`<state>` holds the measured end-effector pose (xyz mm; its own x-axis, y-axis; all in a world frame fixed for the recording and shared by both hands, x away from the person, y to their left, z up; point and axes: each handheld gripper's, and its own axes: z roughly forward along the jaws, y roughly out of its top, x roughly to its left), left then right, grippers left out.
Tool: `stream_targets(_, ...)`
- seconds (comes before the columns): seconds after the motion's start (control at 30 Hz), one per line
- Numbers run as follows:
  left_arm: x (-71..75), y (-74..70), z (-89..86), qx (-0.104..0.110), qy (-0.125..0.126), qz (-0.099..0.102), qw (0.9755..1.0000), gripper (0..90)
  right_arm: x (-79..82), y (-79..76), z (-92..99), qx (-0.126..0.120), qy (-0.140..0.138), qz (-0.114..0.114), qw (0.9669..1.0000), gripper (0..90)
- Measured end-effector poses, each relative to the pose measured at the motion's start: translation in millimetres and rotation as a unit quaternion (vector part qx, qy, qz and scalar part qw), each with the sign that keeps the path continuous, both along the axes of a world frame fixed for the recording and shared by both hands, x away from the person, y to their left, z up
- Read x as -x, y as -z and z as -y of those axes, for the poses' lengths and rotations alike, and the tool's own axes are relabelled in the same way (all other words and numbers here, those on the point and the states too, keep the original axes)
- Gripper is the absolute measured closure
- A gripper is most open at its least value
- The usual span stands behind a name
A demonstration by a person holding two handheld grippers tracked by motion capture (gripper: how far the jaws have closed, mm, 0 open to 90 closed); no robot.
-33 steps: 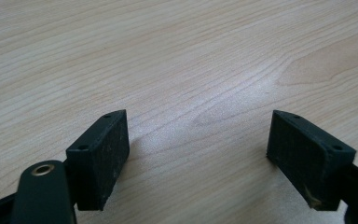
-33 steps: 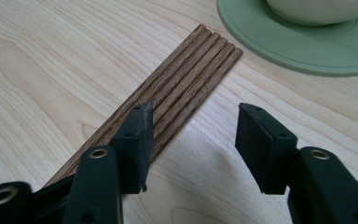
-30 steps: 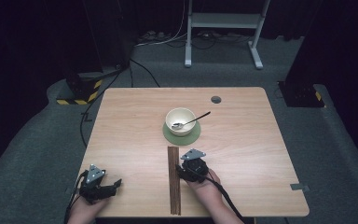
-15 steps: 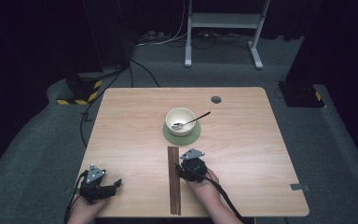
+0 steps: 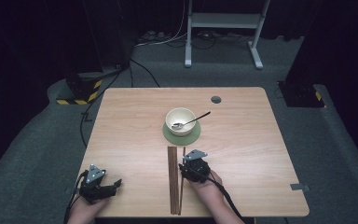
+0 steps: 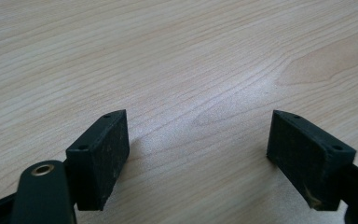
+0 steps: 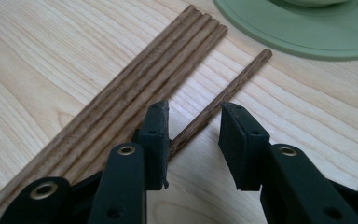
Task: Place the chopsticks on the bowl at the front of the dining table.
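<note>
the right tongs (image 7: 193, 140), just now narrowing, straddle the lone chopstick (image 7: 223, 100) lying on the bench (image 5: 270, 154) beside the bundle (image 7: 135, 88) without pinching it yet, so close squarely at mid-length, while the left tongs (image 6: 198, 154) rest spread over bare wood.

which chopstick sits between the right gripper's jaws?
The lone chopstick split off from the bundle, on the side toward the green mat. It lies between the right gripper jaws, which have just been closing.
</note>
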<state>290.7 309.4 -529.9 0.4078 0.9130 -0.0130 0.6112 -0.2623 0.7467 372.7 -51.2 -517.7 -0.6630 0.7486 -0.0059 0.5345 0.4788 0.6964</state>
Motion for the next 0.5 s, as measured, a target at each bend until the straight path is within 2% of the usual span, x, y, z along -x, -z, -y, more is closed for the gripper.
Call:
stream_targets(0.27, 0.1, -0.1, 0.2, 0.000, -0.001, 0.000, 1.0000, 21.0, 0.8, -0.3, 19.0, -0.003, 0.007, 0.002, 1.0000, 69.7)
stream_targets(0.5, 0.4, -0.3, 0.4, -0.001, -0.002, -0.002, 1.0000, 21.0, 2.3, -0.8, 40.4, -0.009, 0.025, -0.006, 0.9996, 76.5)
